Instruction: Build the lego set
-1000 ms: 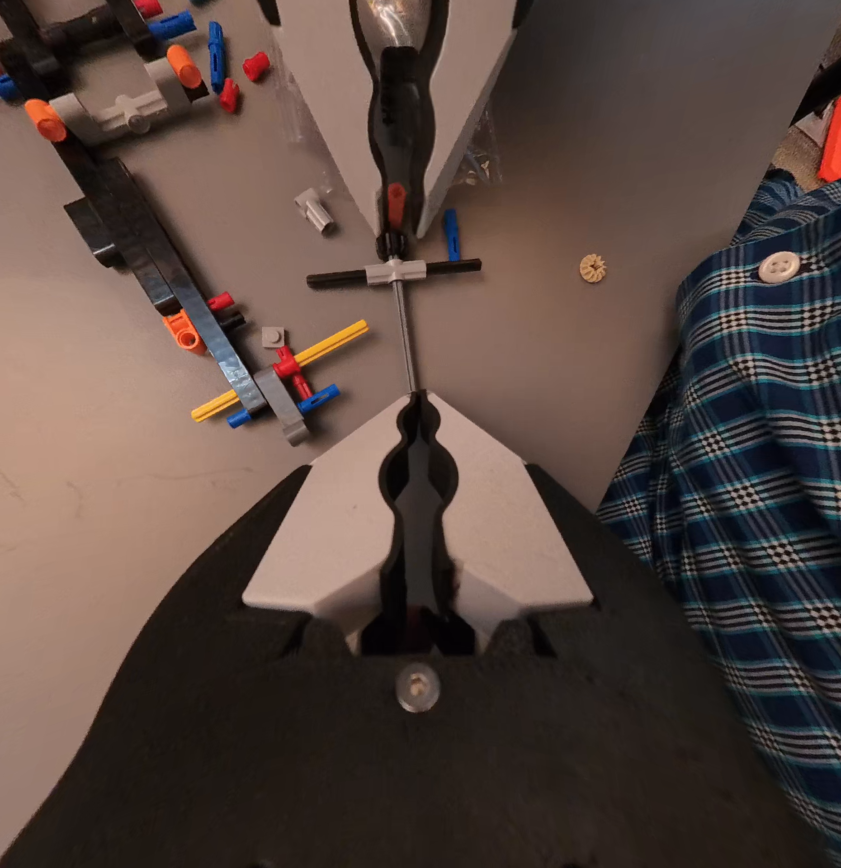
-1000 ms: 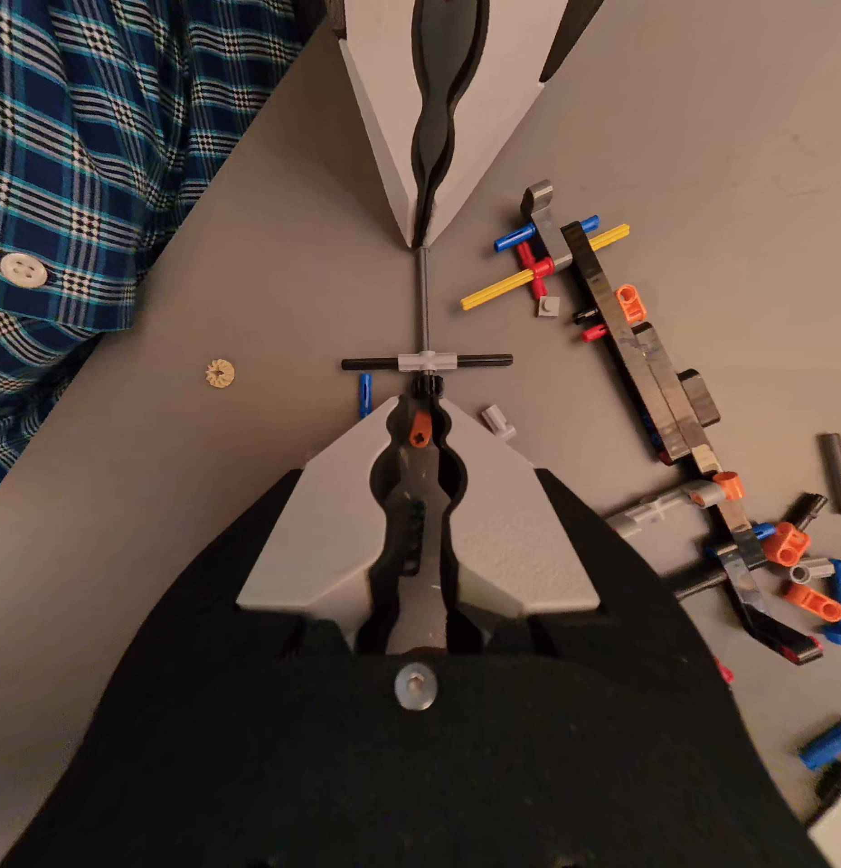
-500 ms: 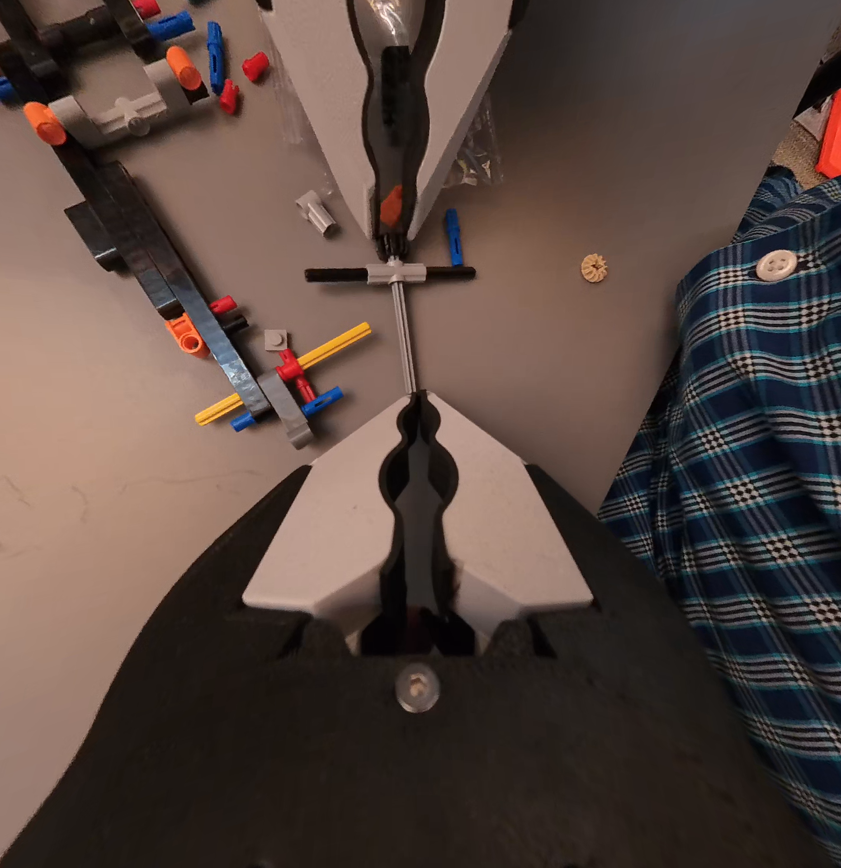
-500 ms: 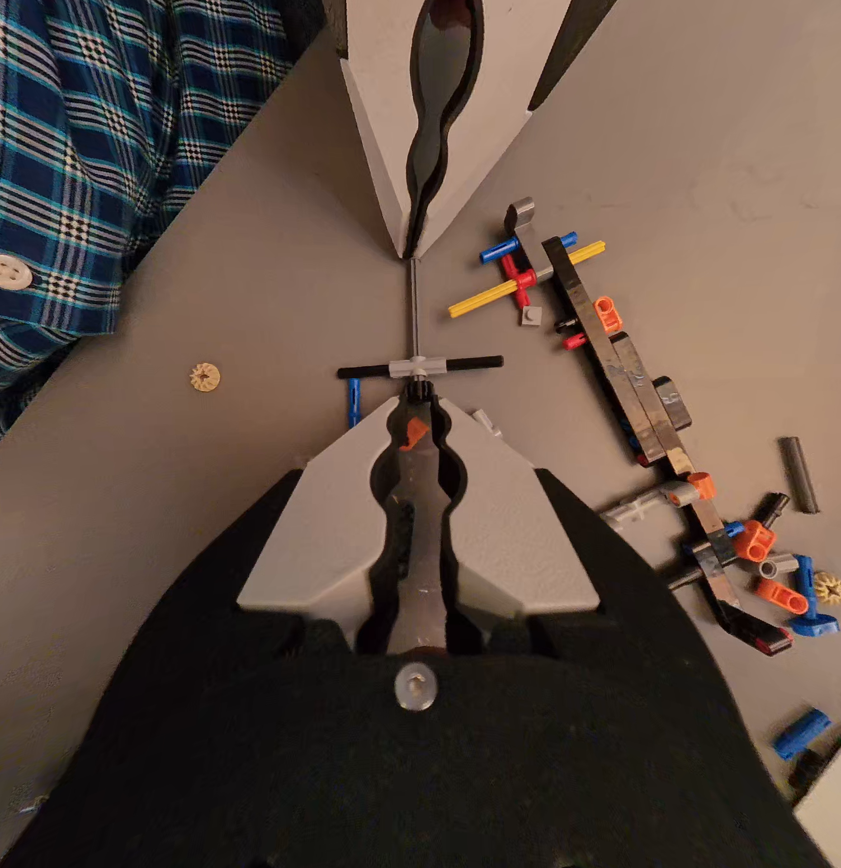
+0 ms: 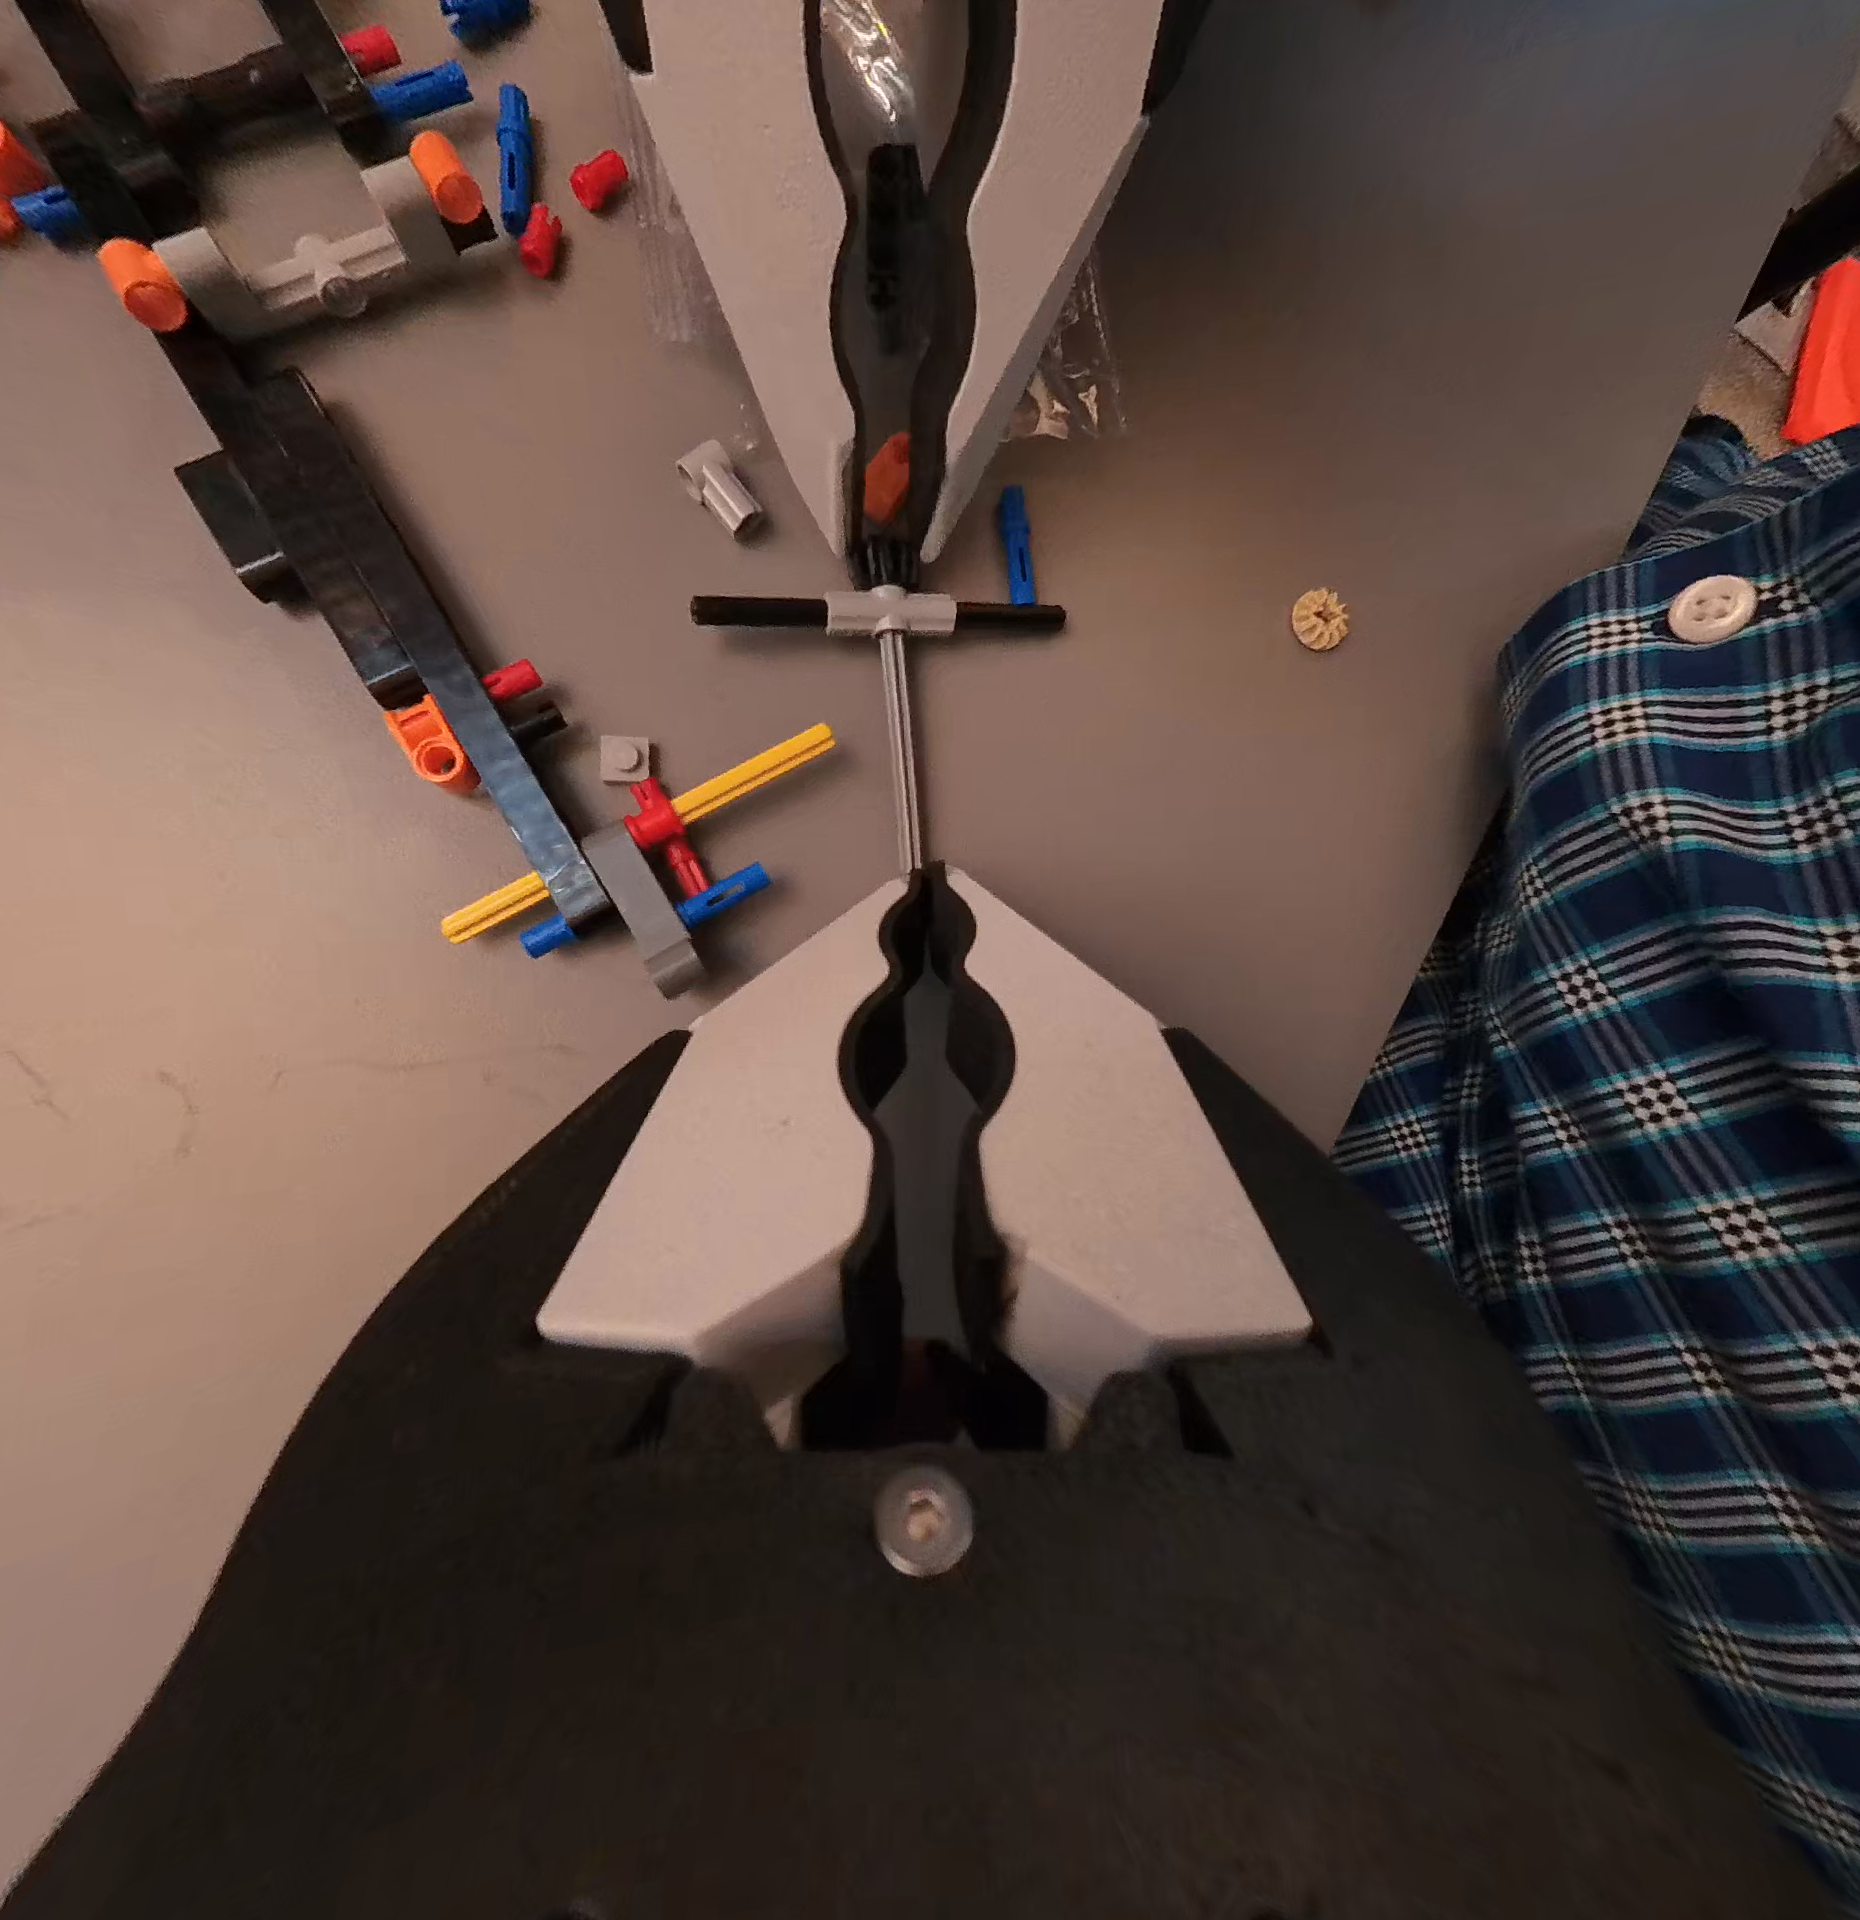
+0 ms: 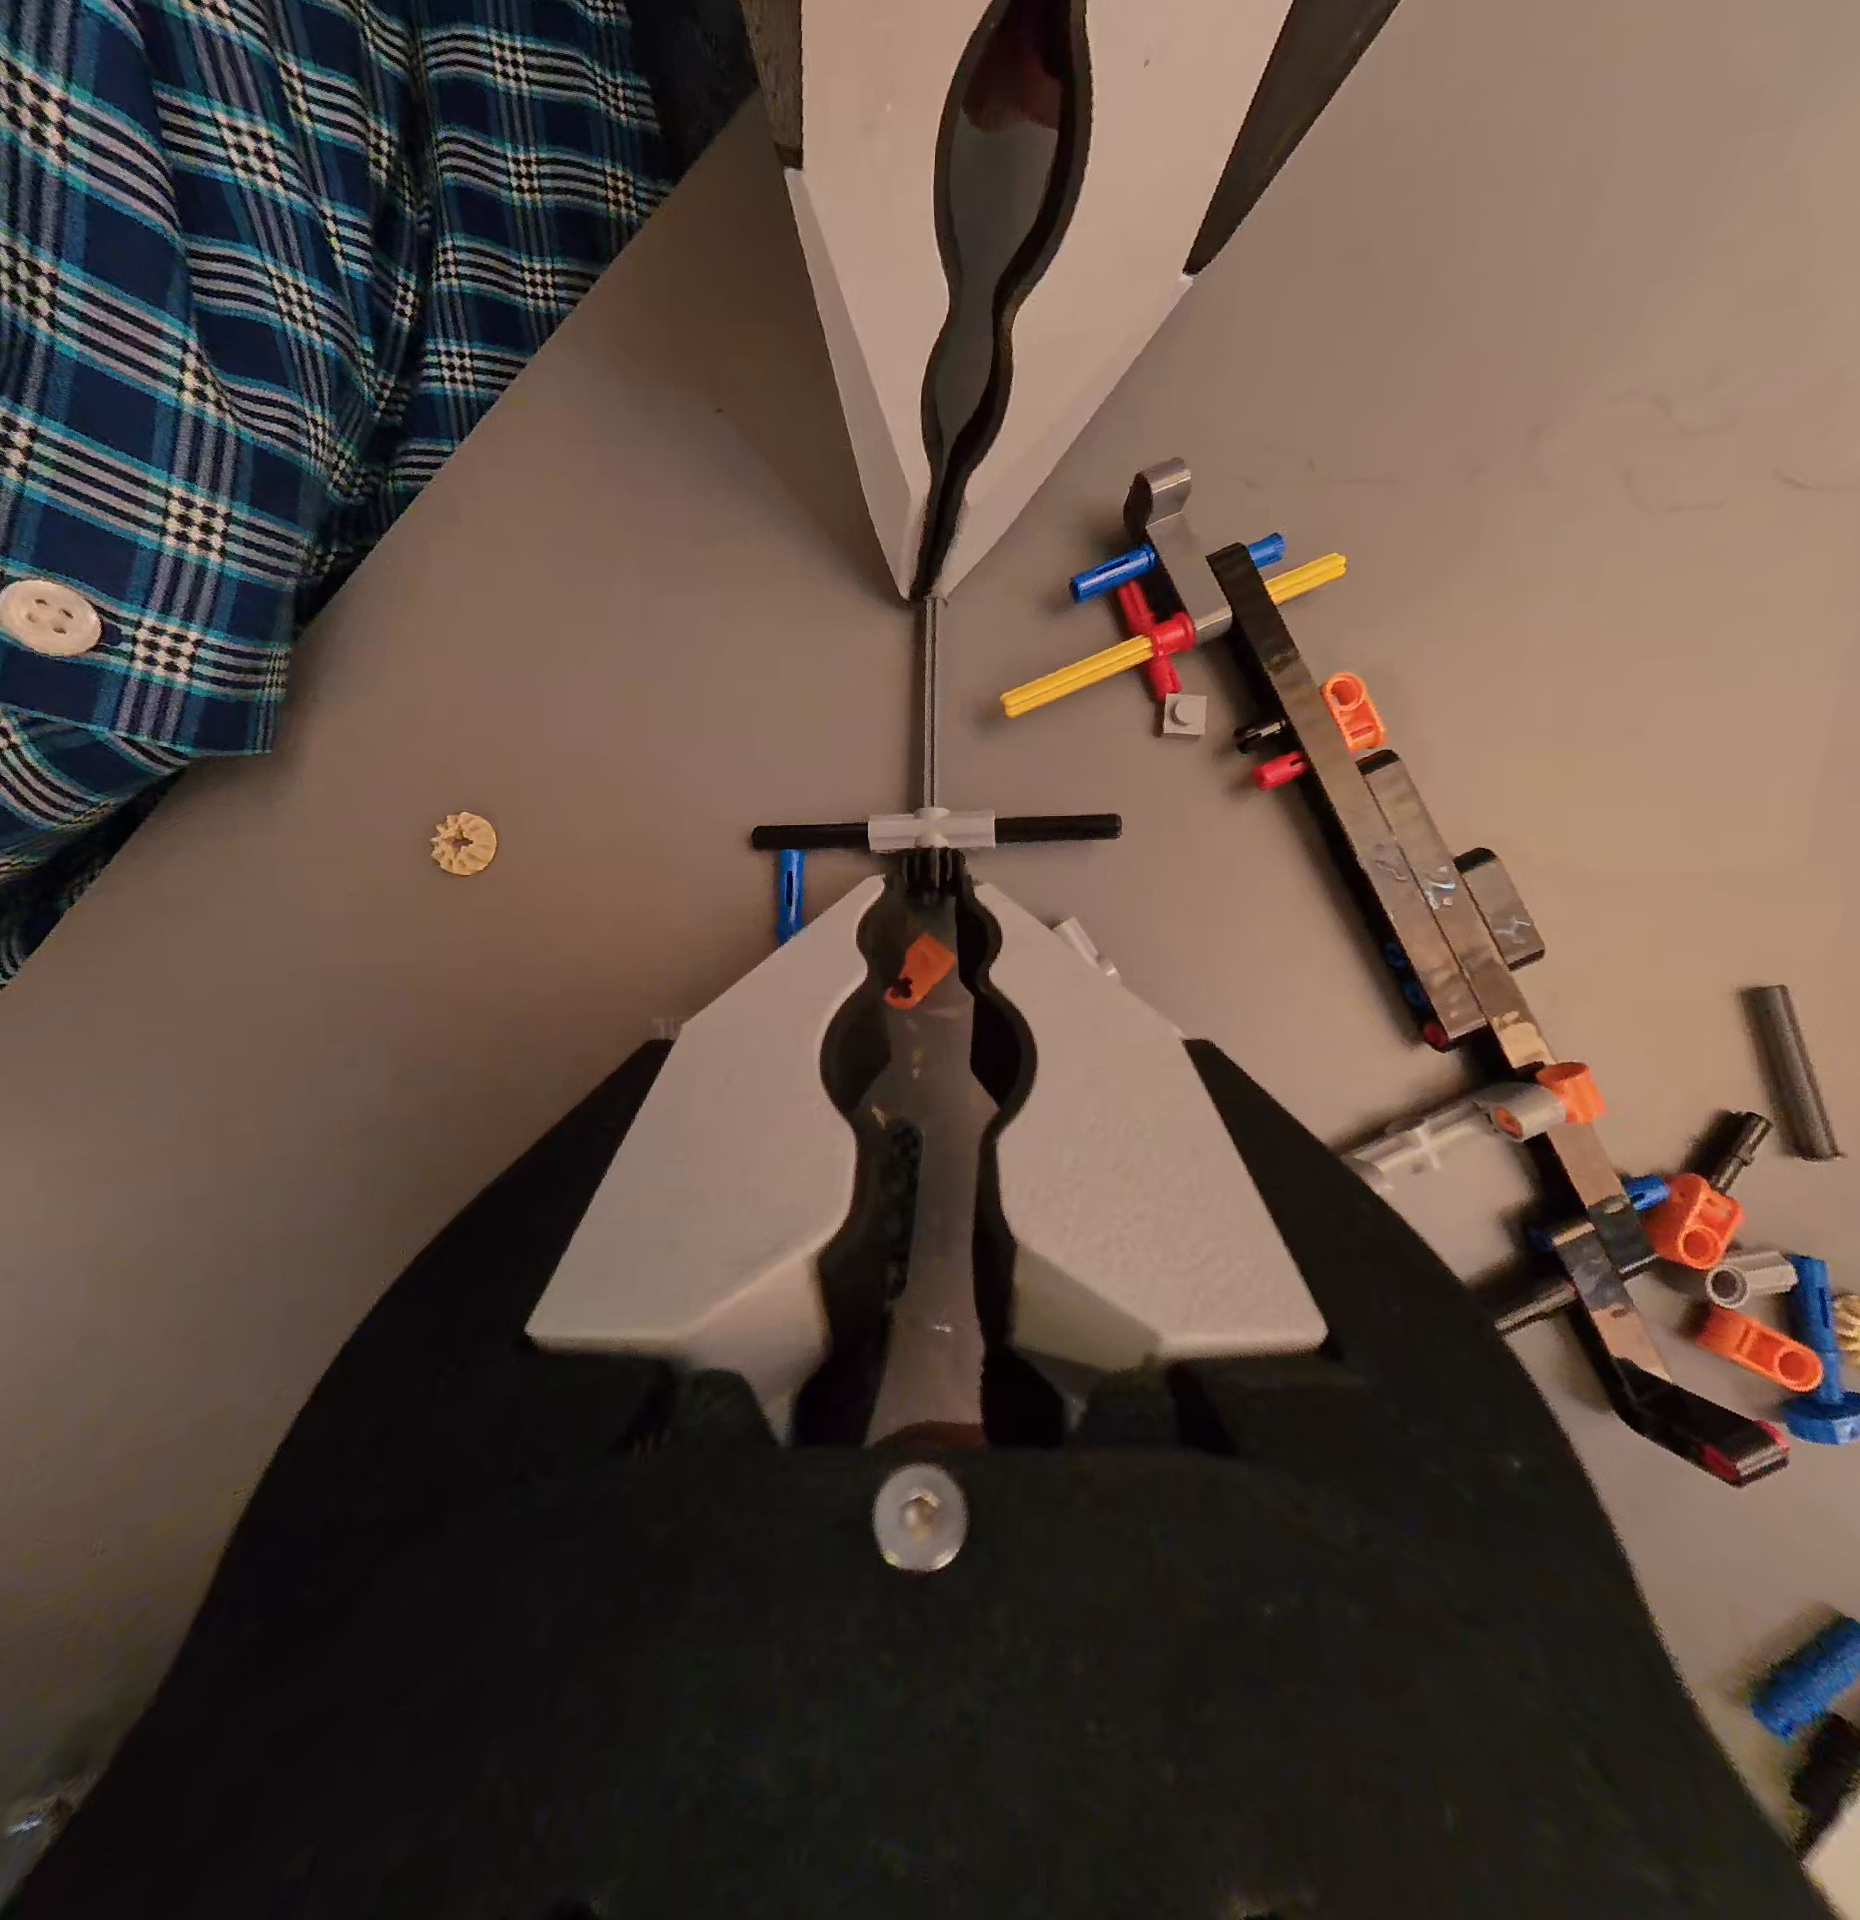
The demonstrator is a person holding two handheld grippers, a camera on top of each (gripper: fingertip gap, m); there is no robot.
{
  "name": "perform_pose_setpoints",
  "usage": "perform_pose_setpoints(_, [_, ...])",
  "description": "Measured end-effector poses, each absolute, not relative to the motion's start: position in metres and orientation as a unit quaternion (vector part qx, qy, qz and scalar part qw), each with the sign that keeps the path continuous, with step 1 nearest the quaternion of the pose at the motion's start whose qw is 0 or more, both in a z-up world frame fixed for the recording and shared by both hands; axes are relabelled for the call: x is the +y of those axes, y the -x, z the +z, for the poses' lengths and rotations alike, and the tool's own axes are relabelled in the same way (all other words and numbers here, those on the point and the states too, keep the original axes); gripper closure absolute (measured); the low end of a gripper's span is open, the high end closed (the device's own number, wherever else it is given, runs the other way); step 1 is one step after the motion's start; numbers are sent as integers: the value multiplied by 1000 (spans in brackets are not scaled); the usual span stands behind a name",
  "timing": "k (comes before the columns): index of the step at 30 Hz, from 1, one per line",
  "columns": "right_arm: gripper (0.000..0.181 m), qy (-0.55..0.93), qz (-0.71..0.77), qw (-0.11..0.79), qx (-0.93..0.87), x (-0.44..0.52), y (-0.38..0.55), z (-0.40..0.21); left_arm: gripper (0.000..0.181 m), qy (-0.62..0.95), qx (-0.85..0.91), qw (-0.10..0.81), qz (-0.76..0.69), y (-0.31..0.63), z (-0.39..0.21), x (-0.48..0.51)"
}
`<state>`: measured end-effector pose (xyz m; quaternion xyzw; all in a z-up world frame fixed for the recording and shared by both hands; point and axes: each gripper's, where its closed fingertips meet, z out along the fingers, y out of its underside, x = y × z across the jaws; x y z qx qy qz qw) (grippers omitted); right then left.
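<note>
Between the two grippers sits a little T-shaped lego piece: a thin grey axle (image 5: 905,769) running into a grey connector (image 5: 888,613) with a black axle (image 5: 760,611) through it crosswise. Left gripper (image 5: 921,883) is pinched tight on the near end of the grey axle, jaws basically together. Right gripper (image 6: 921,894) comes in from the opposite side, clamped on a black part with an orange bit (image 6: 918,971) stuck between its fingers, and the black tip is right up against the connector. Can't tell if it's actually pushed in.

Whole thing looks to be held just over the grey tabletop (image 5: 1321,312). A blue pin (image 5: 1015,545) lies just beside the right gripper's tip, and a tan gear (image 5: 1321,620) sits on its own near a plaid shirt (image 5: 1684,1039). Off to the other side there's a long black beam assembly (image 6: 1373,831) with a yellow axle (image 6: 1092,665), red and orange connectors, plus loose blue and orange pins scattered around.
</note>
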<state>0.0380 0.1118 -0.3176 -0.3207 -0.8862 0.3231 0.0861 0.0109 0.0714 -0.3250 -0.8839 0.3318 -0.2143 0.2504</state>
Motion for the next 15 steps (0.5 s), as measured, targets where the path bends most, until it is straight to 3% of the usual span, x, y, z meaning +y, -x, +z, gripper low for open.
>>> perform_pose_setpoints(15, [174, 317, 324, 93, -886, 108, -34, -318, 181, 882, 343, 255, -197, -21, -325, 85])
